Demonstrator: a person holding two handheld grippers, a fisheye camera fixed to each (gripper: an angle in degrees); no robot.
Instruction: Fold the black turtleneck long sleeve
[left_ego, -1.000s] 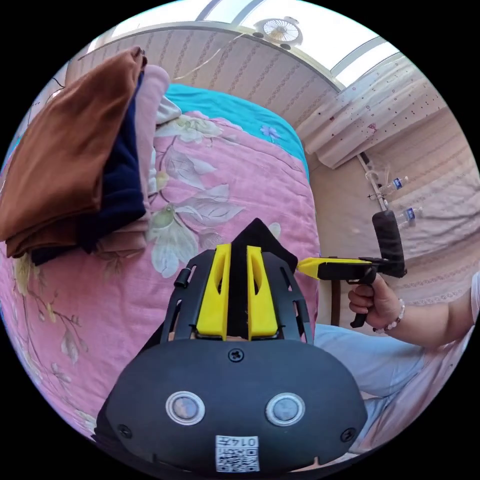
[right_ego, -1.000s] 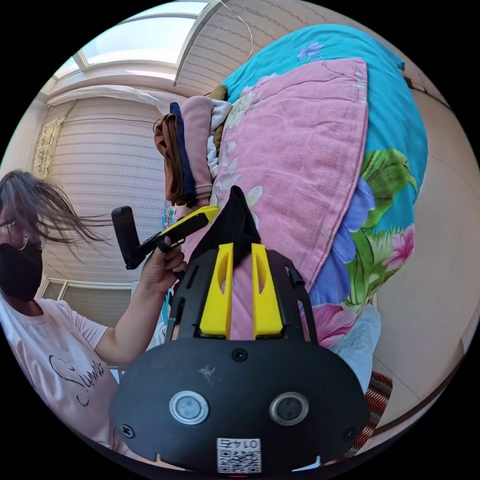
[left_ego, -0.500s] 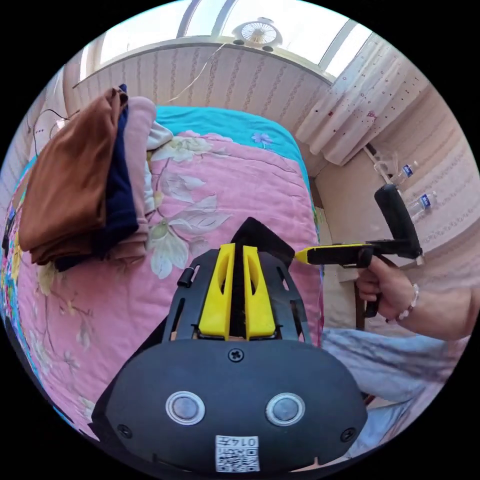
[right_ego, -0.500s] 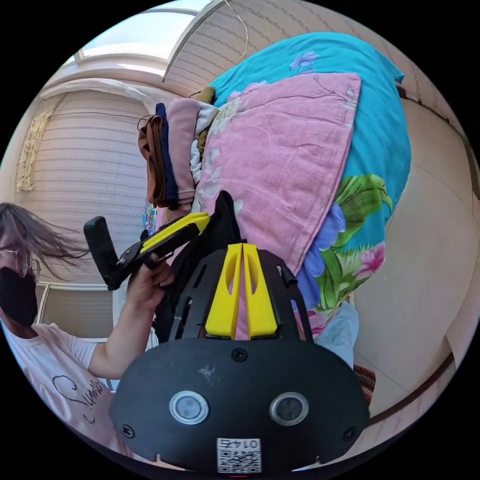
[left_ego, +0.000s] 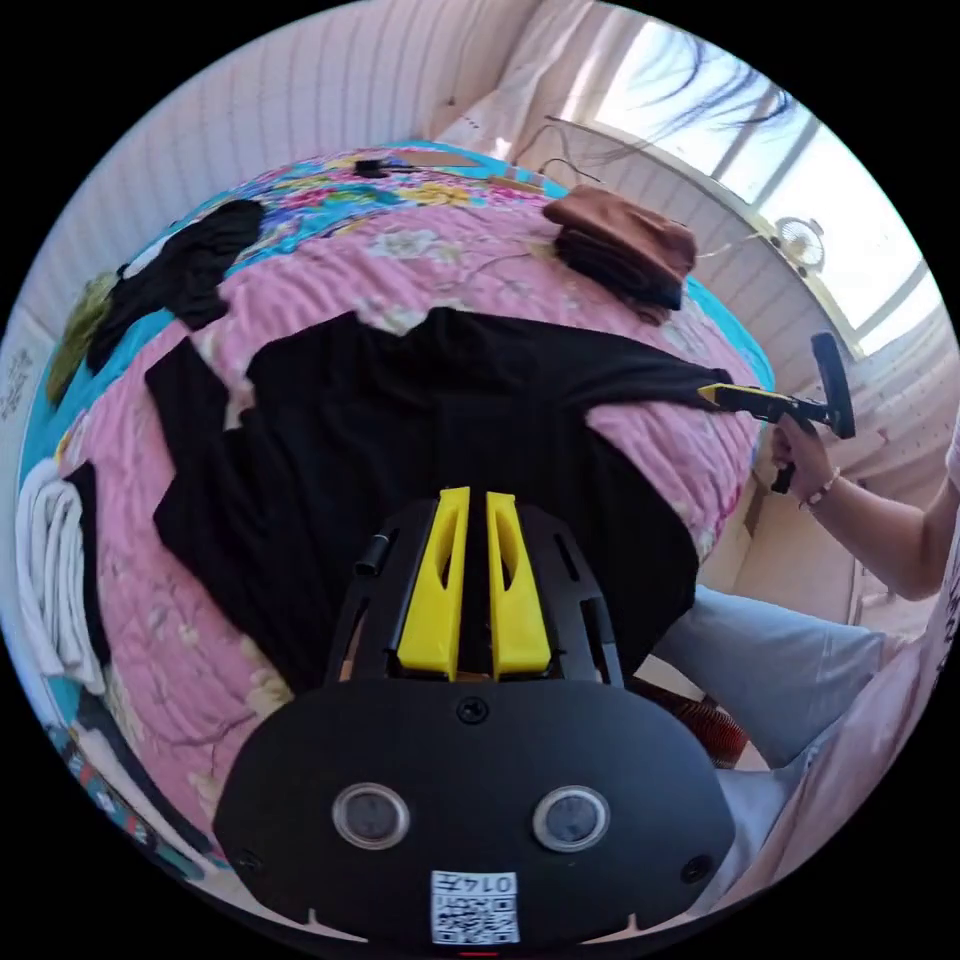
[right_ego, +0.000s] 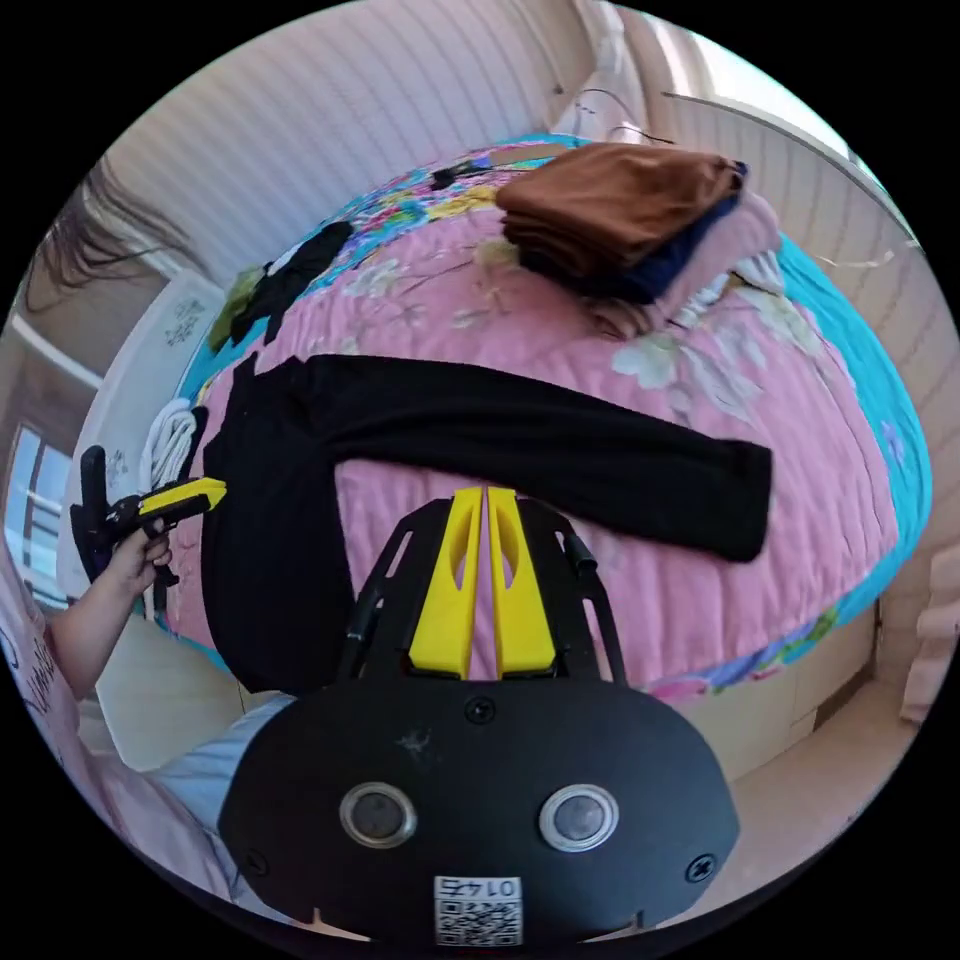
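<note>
Pink quilted bed (right_ego: 640, 590) carries the black turtleneck (right_ego: 520, 430) — both grippers' fingers closed, seemingly empty; dragging a sleeve risks bunching.

Each camera rides behind its own gripper, looking down close over the pink floral quilted bed (left_ego: 420, 260). Both views share the spread black long-sleeved turtleneck (right_ego: 520, 425) and folded brown-topped clothes stack (right_ego: 620, 205).

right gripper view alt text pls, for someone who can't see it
A black turtleneck long sleeve lies spread on a pink floral quilt, one sleeve stretched out flat. The right gripper hovers above it, jaws together and empty; a stack of folded clothes sits beyond.
</note>
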